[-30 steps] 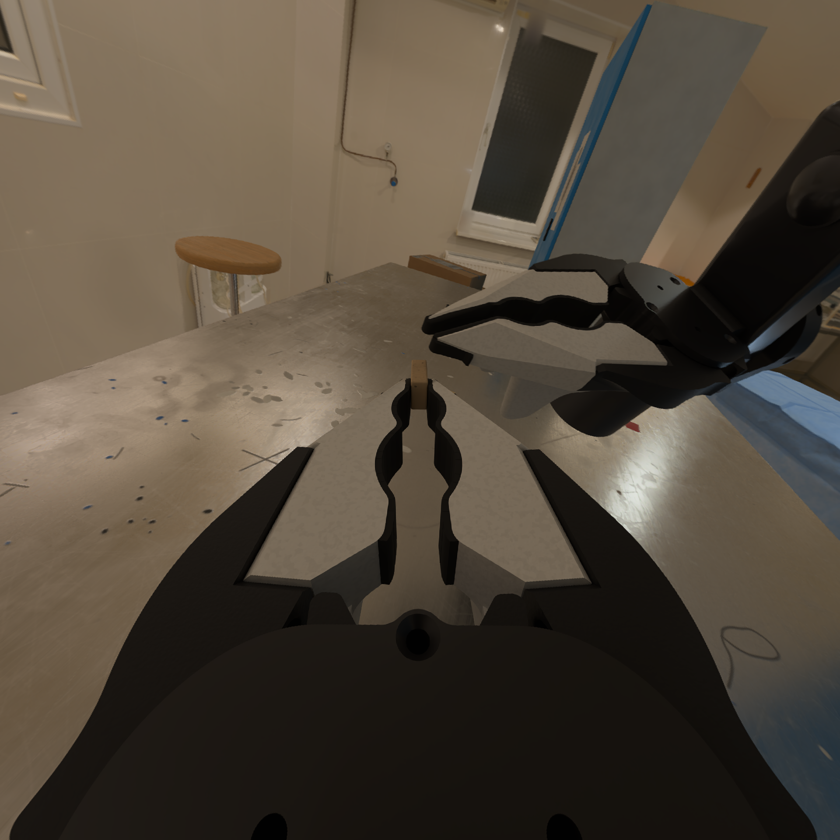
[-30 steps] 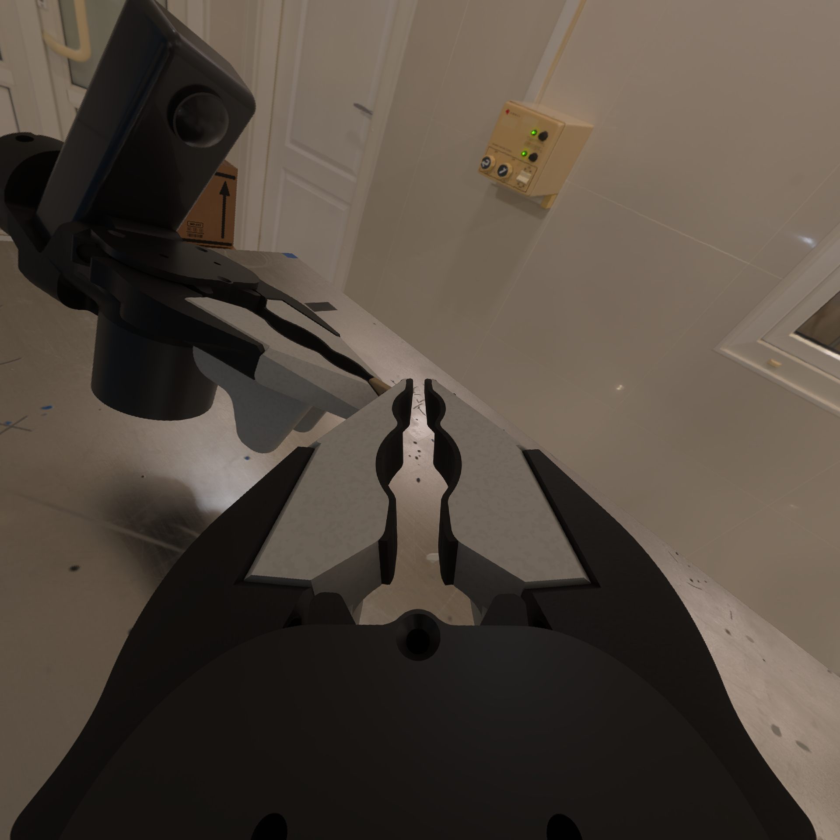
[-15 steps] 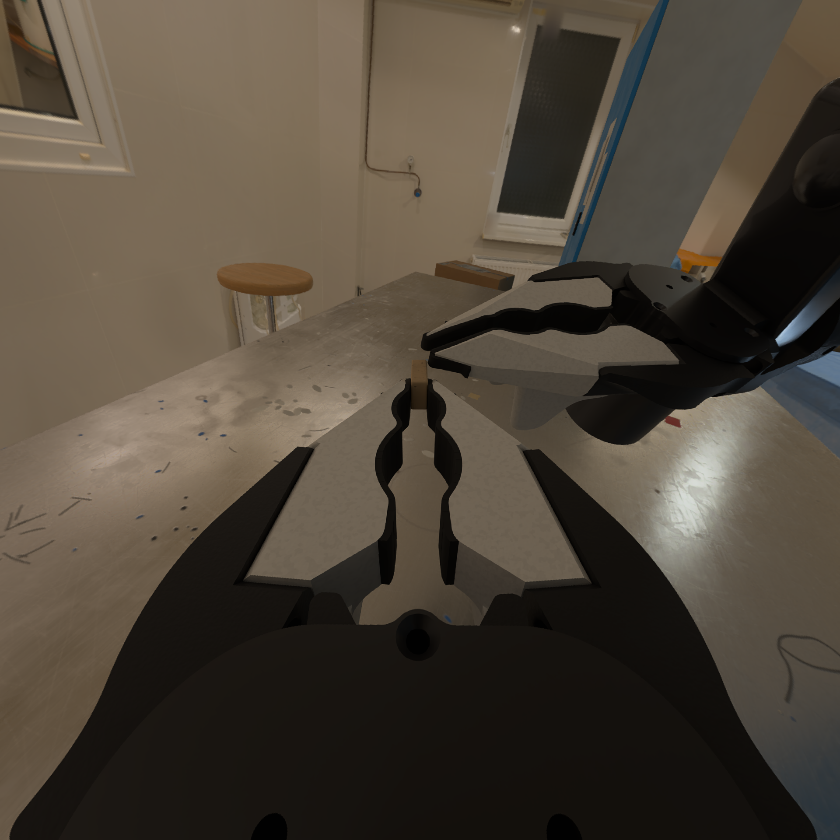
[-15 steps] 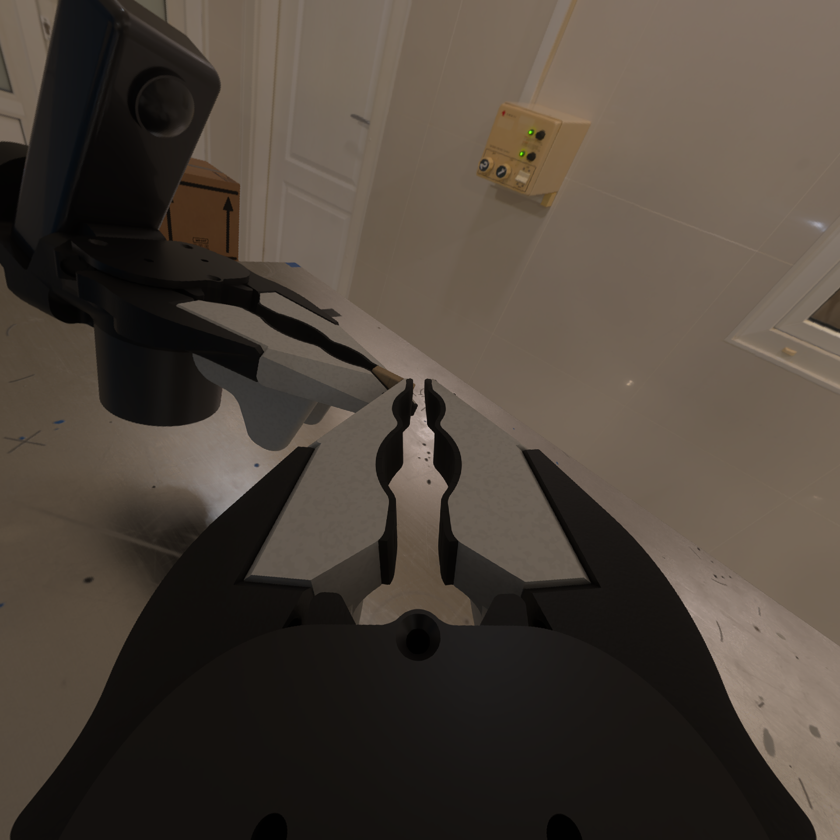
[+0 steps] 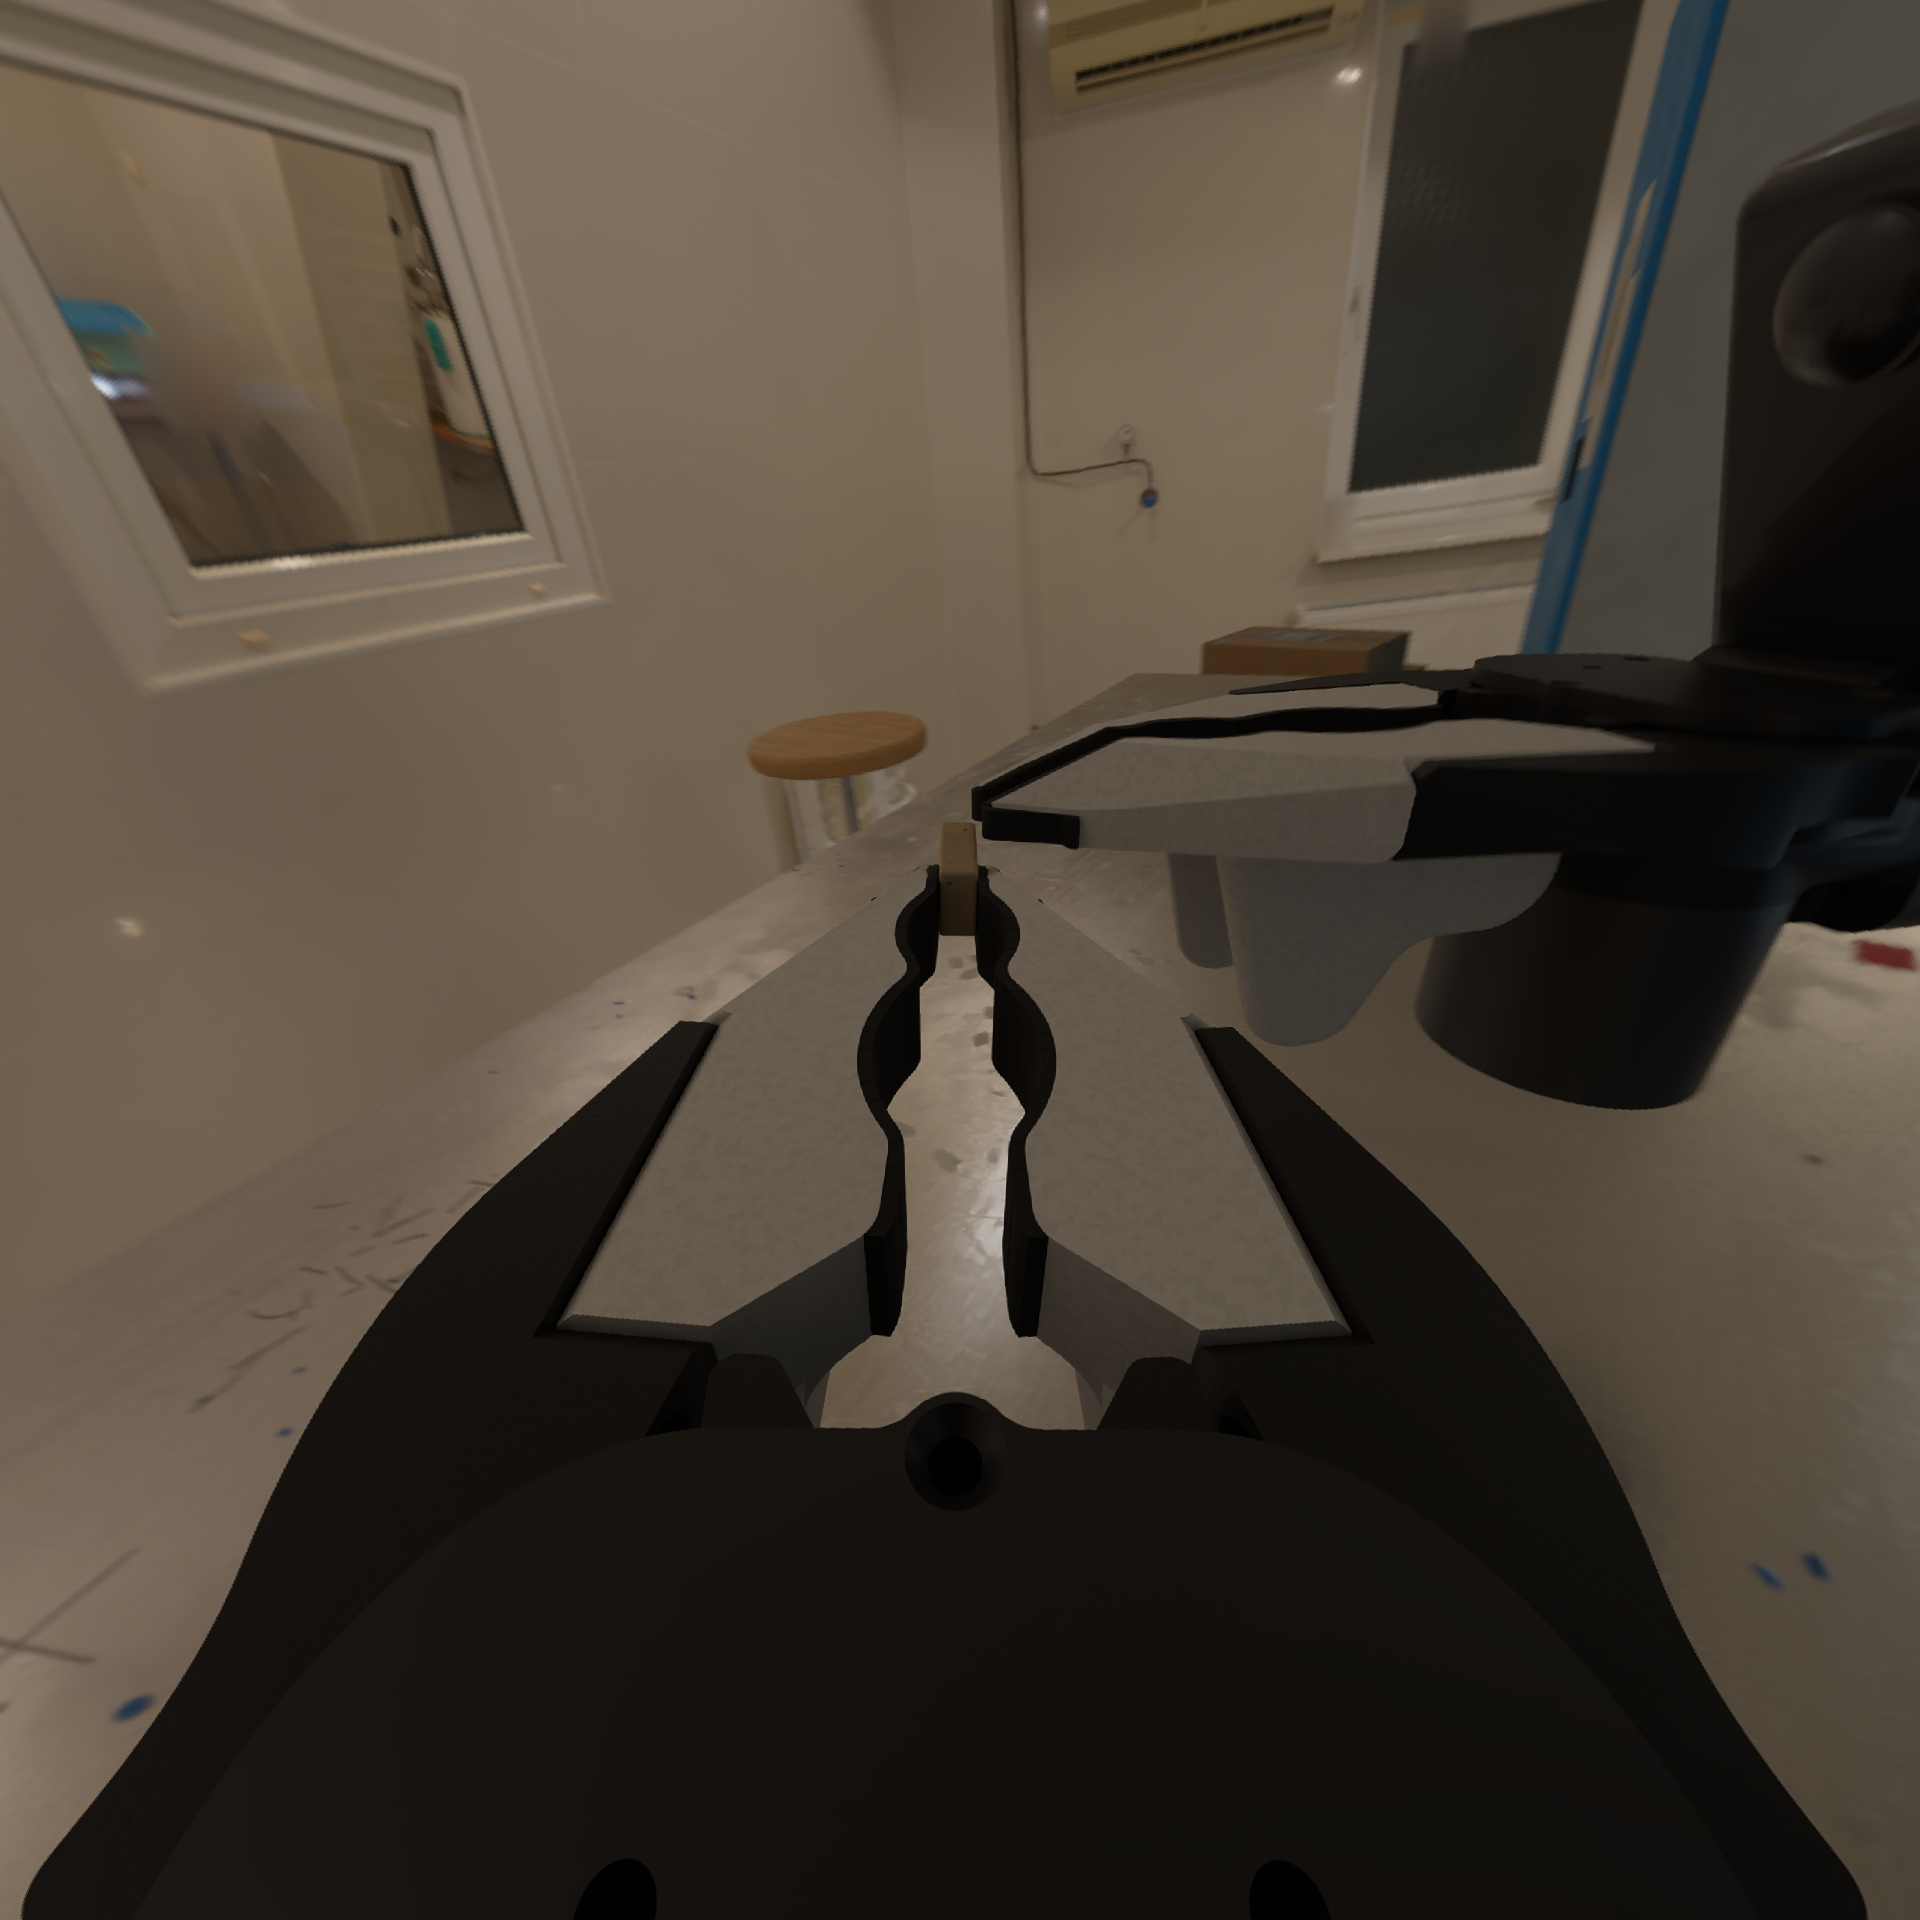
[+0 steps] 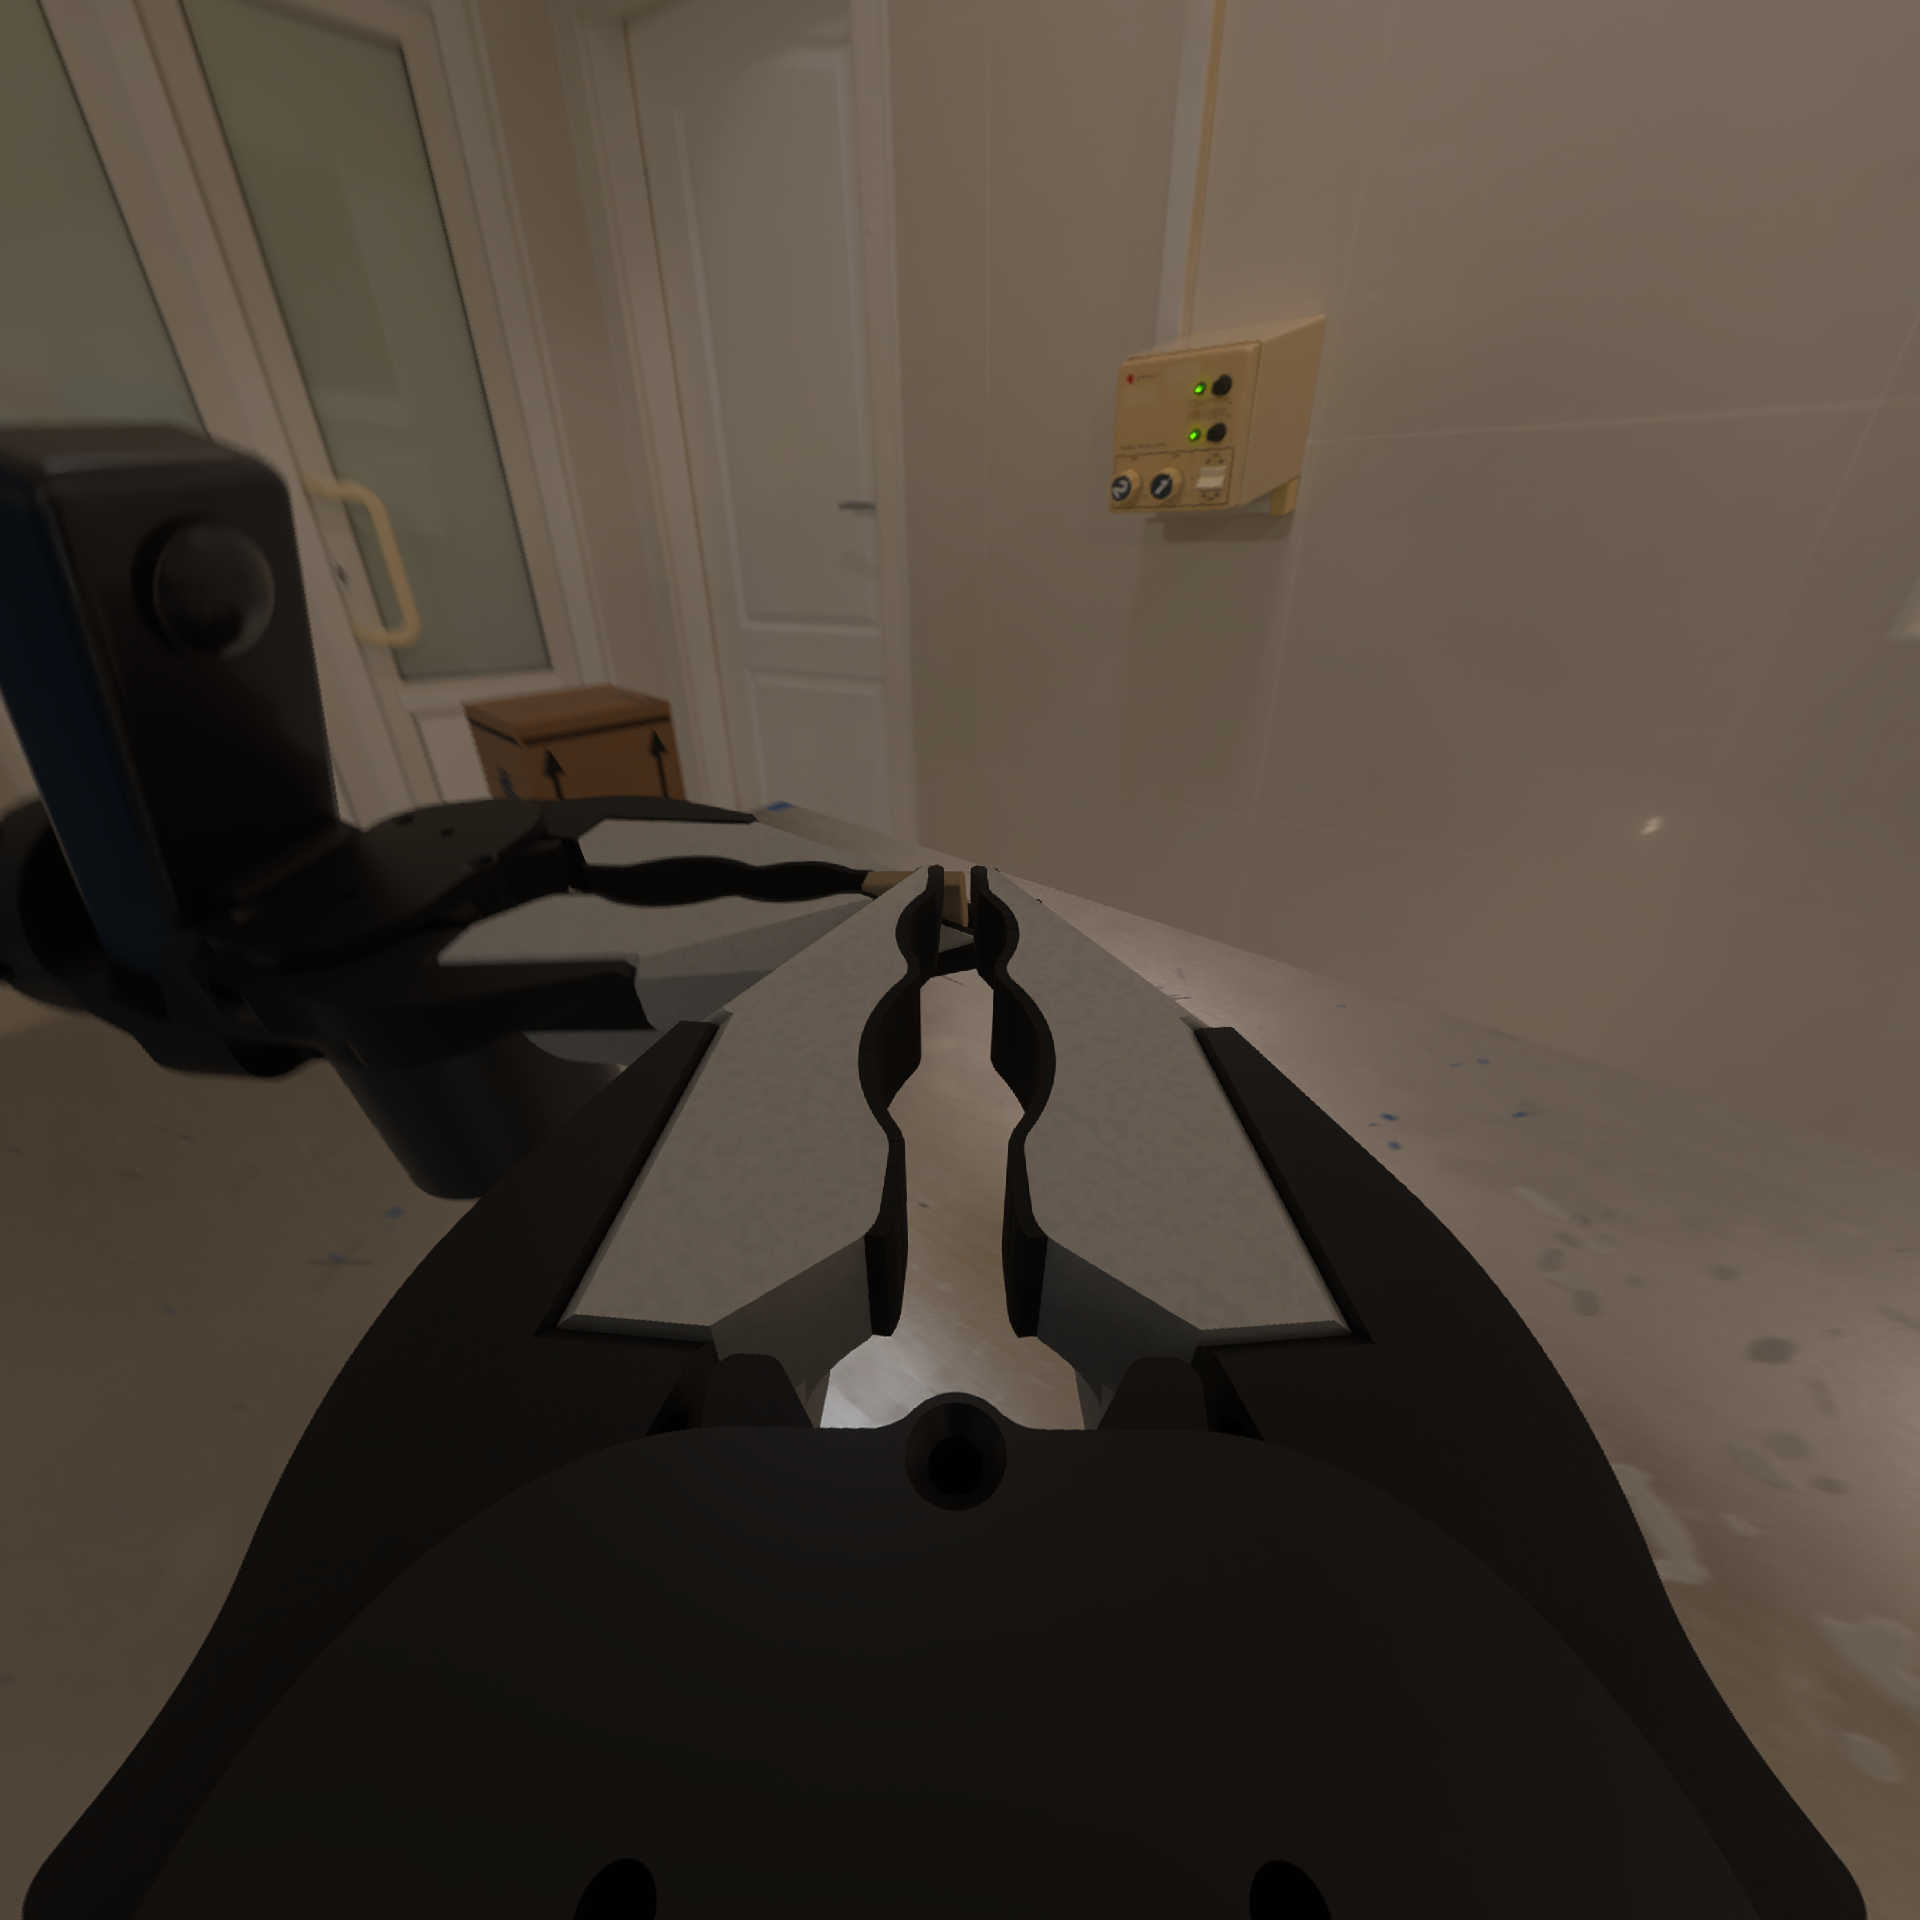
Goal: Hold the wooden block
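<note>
Gripping: the left gripper (image 5: 957, 902) pinches the small wooden block (image 5: 956, 891) between its fingertips, the block standing upright and poking a little above them
Left gripper seen from the other side: in the right wrist view it (image 6: 883, 883) reaches in from the left, the pale end of the wooden block (image 6: 886, 882) showing at its tips
Right gripper: in the left wrist view it (image 5: 1023, 823) comes in from the right, its dark tip just beside the top of the block; touching or not, I cannot tell
Right gripper's jaws: nearly together, a narrow gap left; in its own view (image 6: 957, 896) a pale sliver sits between the tips, but whether they clamp it I cannot tell
Surface: a scuffed metal table (image 5: 312, 1299) lies below both
Beyond: a round wooden stool (image 5: 837, 744) by the table edge, a cardboard box (image 6: 574, 740) near the door, a beige control box (image 6: 1205, 421) on the wall
</note>
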Controlling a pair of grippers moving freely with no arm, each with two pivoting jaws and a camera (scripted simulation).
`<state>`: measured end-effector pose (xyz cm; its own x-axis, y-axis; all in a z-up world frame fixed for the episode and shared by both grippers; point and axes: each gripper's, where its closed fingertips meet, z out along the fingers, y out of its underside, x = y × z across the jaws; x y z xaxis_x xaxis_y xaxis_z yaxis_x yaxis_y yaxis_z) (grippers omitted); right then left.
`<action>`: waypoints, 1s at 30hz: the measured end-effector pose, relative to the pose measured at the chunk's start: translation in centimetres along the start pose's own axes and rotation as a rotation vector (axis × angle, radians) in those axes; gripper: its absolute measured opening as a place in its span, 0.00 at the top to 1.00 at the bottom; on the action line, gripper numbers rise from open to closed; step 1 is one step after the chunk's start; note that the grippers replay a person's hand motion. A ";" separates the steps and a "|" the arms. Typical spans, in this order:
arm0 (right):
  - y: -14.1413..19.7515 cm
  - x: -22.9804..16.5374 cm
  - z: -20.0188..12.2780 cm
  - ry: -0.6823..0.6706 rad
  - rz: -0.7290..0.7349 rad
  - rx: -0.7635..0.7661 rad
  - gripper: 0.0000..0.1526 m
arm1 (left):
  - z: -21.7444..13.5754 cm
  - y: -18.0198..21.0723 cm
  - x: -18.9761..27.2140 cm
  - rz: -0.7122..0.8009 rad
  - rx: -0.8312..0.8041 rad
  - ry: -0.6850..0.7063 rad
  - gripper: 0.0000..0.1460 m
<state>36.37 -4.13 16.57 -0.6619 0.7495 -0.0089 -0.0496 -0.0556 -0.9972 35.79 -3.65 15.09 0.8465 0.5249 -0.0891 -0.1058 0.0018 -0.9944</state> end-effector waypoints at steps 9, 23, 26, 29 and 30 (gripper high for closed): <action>-0.1 -0.2 -0.2 -0.025 0.087 0.036 0.97 | -0.1 0.0 0.0 0.181 -0.022 -0.042 0.96; -0.5 -0.6 -0.2 0.001 -0.010 0.073 0.97 | -0.4 -0.5 0.3 0.185 -0.016 -0.036 0.97; -0.4 -0.6 -0.3 -0.025 -0.006 0.072 0.97 | -0.5 -0.4 0.2 0.316 -0.037 -0.060 0.96; -0.3 -0.6 -0.3 -0.106 0.090 0.068 0.97 | -0.5 -0.4 0.2 0.373 -0.047 -0.057 0.96; -0.2 -0.5 -0.3 -0.124 0.125 0.070 0.97 | -0.4 -0.3 0.2 0.359 -0.051 -0.053 0.96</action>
<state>36.96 -4.30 16.75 -0.7528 0.6475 -0.1186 -0.0108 -0.1922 -0.9813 36.20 -3.89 15.31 0.7315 0.5281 -0.4313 -0.3639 -0.2324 -0.9020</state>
